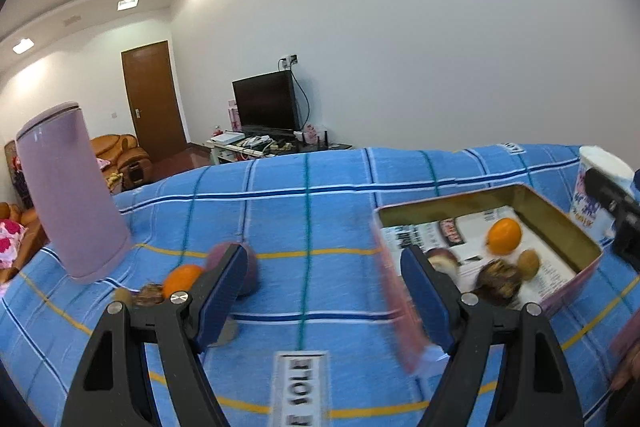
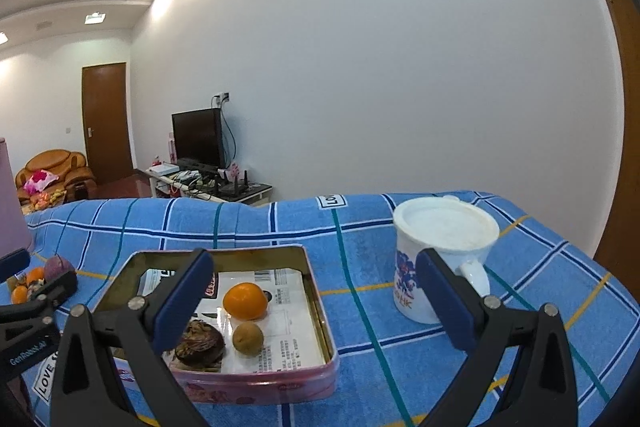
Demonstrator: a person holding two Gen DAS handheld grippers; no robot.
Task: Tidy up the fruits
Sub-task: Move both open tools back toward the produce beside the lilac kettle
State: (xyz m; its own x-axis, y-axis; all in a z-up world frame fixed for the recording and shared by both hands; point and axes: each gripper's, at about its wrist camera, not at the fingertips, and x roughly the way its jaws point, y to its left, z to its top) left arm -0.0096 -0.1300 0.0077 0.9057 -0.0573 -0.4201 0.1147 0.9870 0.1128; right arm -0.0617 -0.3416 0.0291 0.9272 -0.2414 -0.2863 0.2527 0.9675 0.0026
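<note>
A pink tin box (image 2: 316, 311) lined with printed paper holds an orange (image 2: 245, 301), a small brown fruit (image 2: 248, 338) and a dark brown fruit (image 2: 200, 345). The box shows at the right of the left wrist view (image 1: 560, 219). Loose on the blue checked cloth lie a purple fruit (image 1: 252, 271), an orange (image 1: 182, 279) and small brown fruits (image 1: 150, 295). My left gripper (image 1: 324, 291) is open and empty between the loose fruits and the box. My right gripper (image 2: 316, 295) is open and empty above the box's near right side.
A tall pink cylinder (image 1: 68, 195) stands at the left by the loose fruits. A white mug (image 2: 440, 251) with a lid stands right of the box. The table's far edge drops off toward a room with a TV (image 1: 266, 105) and sofa.
</note>
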